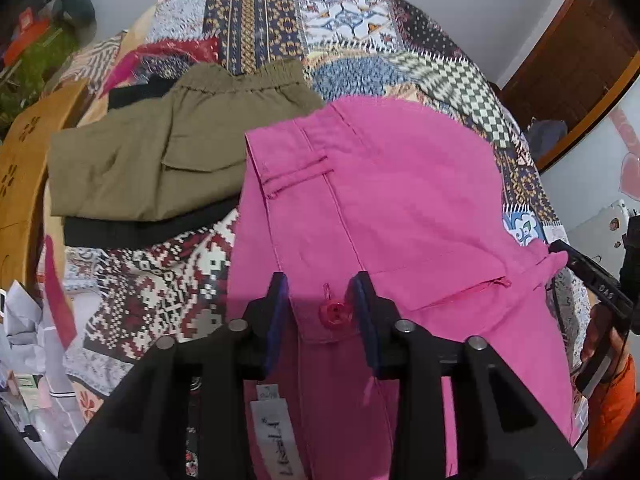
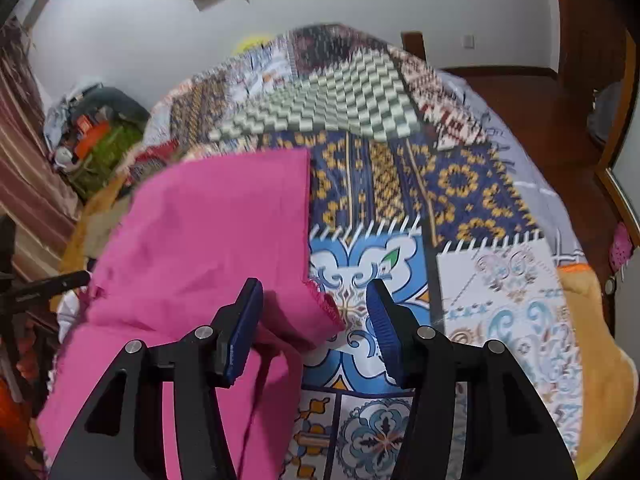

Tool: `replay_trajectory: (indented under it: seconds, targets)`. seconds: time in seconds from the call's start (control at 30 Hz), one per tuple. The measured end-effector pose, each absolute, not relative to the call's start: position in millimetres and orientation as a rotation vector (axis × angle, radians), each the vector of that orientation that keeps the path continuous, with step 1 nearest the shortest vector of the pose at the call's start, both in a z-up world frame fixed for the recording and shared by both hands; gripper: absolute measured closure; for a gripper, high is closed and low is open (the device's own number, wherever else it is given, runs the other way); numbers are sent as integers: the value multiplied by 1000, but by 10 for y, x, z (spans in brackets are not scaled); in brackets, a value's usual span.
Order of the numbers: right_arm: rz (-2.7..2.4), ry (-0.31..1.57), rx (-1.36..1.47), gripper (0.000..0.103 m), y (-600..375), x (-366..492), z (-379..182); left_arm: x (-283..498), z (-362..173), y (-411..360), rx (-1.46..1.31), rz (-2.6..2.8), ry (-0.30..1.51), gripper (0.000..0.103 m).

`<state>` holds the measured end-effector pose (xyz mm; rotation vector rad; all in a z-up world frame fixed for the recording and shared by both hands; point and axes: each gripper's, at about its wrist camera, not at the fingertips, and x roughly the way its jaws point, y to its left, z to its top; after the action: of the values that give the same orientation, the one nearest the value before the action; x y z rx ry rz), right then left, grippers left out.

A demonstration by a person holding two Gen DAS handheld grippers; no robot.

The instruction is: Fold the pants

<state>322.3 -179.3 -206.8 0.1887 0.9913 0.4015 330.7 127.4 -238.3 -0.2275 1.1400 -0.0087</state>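
Note:
Pink pants (image 1: 392, 208) lie on the patterned bedspread (image 1: 280, 20). In the left wrist view my left gripper (image 1: 322, 286) is open, its jaws either side of the waistband around the pink button (image 1: 335, 313); a white label (image 1: 272, 436) hangs below. In the right wrist view my right gripper (image 2: 314, 294) is open over the pink pants (image 2: 208, 232); the stitched hem corner (image 2: 326, 308) lies between its blue pads (image 2: 244, 328). The other gripper's black finger (image 1: 588, 276) shows at the right edge of the left view.
Folded olive pants (image 1: 160, 152) lie on black fabric (image 1: 132, 232) at the left of the bed. A wooden bed frame (image 1: 24, 168) borders the left side. Clutter sits on the floor at far left (image 2: 100, 140). A wooden door (image 1: 580, 64) is at the right.

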Motion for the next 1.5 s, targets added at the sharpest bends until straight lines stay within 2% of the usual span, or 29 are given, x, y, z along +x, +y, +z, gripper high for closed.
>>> replay_trajectory:
  seconds: [0.1,0.3,0.33,0.43,0.47,0.5,0.53,0.63,0.7,0.8,0.87,1.0,1.17,1.27,1.33,1.4,1.5]
  targets:
    - [420,1040,175,53,-1740,3243,-2214,3314,-2475,1268,-267,-40,1163,52]
    - [493,1130,278,56,-1769,3218,-2448,3332,-2549,1228,-286,-65,1175,52]
    - [504,1131,289,58,-1784,3216,-2458,3330,-2545,1214,-281,-64,1172,55]
    - [529,1121,289,75,-1763,3173,-2417,3329,-2516,1174,-256,-48,1152,64]
    - [529,1106,270,86,-1741,3156,-2399,3318,-2497,1161,-241,-37,1141,66]
    - [521,1085,237,92,-1704,3131,-2377,3315,-2484,1163,-223,-22,1133,78]
    - [512,1070,200,92,-1661,3109,-2360,3310,-2470,1142,-178,11,1126,85]
    - [500,1029,134,95,-1624,3070,-2360,3295,-2496,1119,-119,20,1126,86]
    - [500,1022,126,96,-1644,3051,-2371,3282,-2504,1101,-47,61,1115,95]
    - [488,1011,106,97,-1681,3069,-2370,3269,-2535,1131,0,88,1120,96]
    - [474,1008,92,97,-1640,3079,-2368,3267,-2585,1175,44,138,1127,103]
    - [463,1016,61,98,-1573,3119,-2388,3223,-2705,1337,-1,130,1169,103]
    - [459,1038,109,96,-1659,3157,-2320,3113,-2462,1316,48,84,1106,100]
    - [417,1009,93,89,-1732,3145,-2190,3134,-2342,1325,75,88,1076,93]
    - [401,979,74,83,-1778,3144,-2067,3173,-2271,1373,65,89,1059,81]
    - [394,948,65,71,-1815,3151,-1947,3209,-2208,1419,43,91,1039,70]
    - [380,891,58,58,-1853,3182,-1763,3304,-2110,1467,10,92,1010,52]
